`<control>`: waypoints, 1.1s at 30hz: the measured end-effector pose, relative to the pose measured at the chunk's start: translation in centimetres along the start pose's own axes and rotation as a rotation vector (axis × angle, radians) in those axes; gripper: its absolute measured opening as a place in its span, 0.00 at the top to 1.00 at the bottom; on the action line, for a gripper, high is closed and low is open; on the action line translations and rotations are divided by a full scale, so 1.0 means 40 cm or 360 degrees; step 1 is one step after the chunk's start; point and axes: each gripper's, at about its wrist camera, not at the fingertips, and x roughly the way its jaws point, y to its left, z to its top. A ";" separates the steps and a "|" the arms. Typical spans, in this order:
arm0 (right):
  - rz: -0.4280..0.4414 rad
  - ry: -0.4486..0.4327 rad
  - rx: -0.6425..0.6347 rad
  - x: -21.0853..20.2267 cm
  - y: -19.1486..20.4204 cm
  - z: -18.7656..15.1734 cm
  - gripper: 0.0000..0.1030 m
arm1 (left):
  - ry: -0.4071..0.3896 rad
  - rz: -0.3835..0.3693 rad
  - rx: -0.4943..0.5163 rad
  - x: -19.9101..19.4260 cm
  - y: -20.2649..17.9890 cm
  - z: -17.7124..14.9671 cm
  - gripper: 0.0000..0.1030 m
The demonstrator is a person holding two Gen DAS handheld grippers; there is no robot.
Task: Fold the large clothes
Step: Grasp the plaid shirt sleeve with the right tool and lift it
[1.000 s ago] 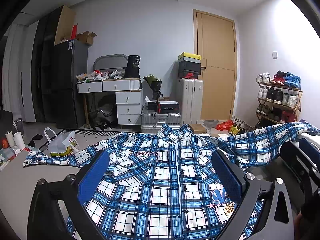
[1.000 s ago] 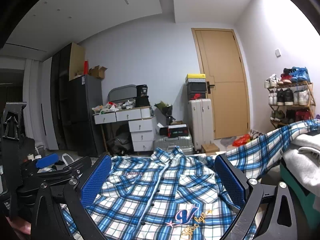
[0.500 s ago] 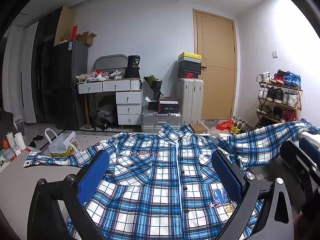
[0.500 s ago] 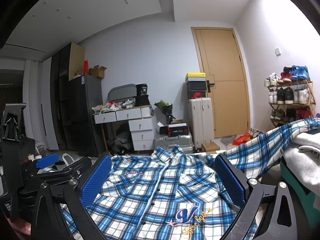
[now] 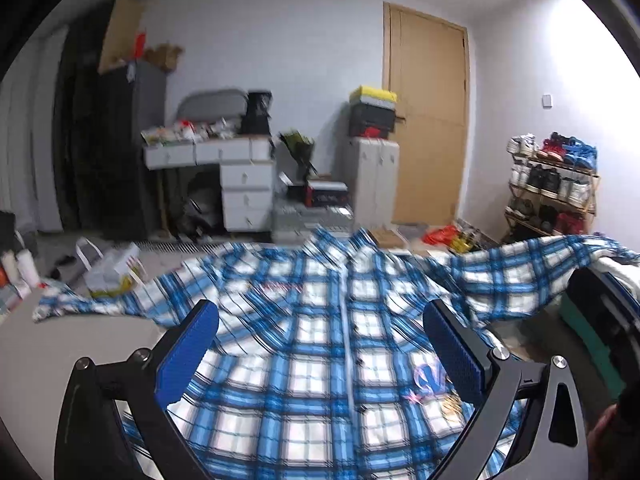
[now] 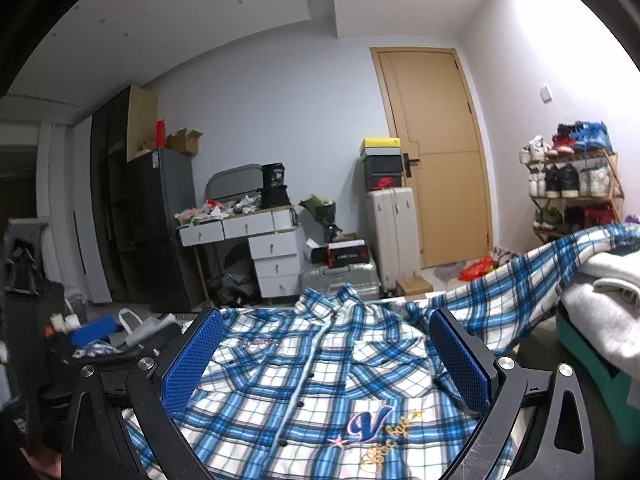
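Blue-and-white plaid shirt (image 5: 320,344) lies spread front-up on the tabletop (image 5: 72,344), straight ahead of and beneath both hand-held grippers. The left hand-held gripper (image 5: 320,344) and right hand-held gripper (image 6: 324,360) hover level above it, side by side, fingers spread wide, holding nothing.

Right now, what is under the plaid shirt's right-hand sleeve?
The plaid shirt has one sleeve draped over a pile of pale folded fabric on a teal box. Anything beneath the sleeve's end is covered.
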 end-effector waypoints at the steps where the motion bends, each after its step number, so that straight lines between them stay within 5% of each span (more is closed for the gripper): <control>1: 0.0006 -0.0013 0.0007 -0.003 -0.003 0.003 0.00 | 0.0018 -0.0014 -0.0012 0.003 0.003 -0.002 0.03; 7: -0.0150 0.0052 0.0094 0.008 -0.144 0.086 0.00 | 0.0076 -0.0055 0.0073 0.006 -0.031 -0.018 0.03; 11: -0.0493 0.0104 0.0144 -0.016 -0.366 0.208 0.00 | 0.0105 -0.0096 0.0129 0.004 -0.055 -0.022 0.03; 15: -0.0739 0.0280 0.0427 -0.024 -0.619 0.296 0.00 | 0.0125 -0.0120 0.0171 0.010 -0.078 -0.024 0.03; 18: -0.0797 0.0420 0.0774 -0.020 -0.783 0.304 0.00 | 0.0147 -0.0121 0.0202 0.023 -0.087 -0.029 0.03; 21: -0.0715 0.0556 0.1119 -0.002 -0.898 0.259 0.01 | 0.0173 -0.0095 0.0211 0.034 -0.093 -0.033 0.03; 23: -0.0693 0.0620 0.1219 0.030 -0.953 0.242 0.13 | 0.0194 -0.0102 0.0201 0.039 -0.090 -0.033 0.03; 28: -0.0744 0.0654 0.1236 0.090 -1.014 0.252 0.16 | 0.0186 -0.0076 0.0191 0.040 -0.090 -0.034 0.03; 29: -0.0797 0.0669 0.1162 0.103 -1.006 0.268 0.36 | 0.0184 -0.0072 0.0191 0.041 -0.088 -0.034 0.03; 30: -0.0859 0.0686 0.1063 0.110 -0.995 0.283 0.70 | 0.0184 -0.0067 0.0188 0.042 -0.086 -0.034 0.03; 31: -0.0895 0.0722 0.0967 0.121 -0.987 0.292 0.82 | 0.0186 -0.0064 0.0185 0.042 -0.084 -0.033 0.03; 33: -0.0921 0.0760 0.0865 0.144 -0.972 0.296 0.91 | 0.0191 -0.0063 0.0180 0.044 -0.079 -0.033 0.03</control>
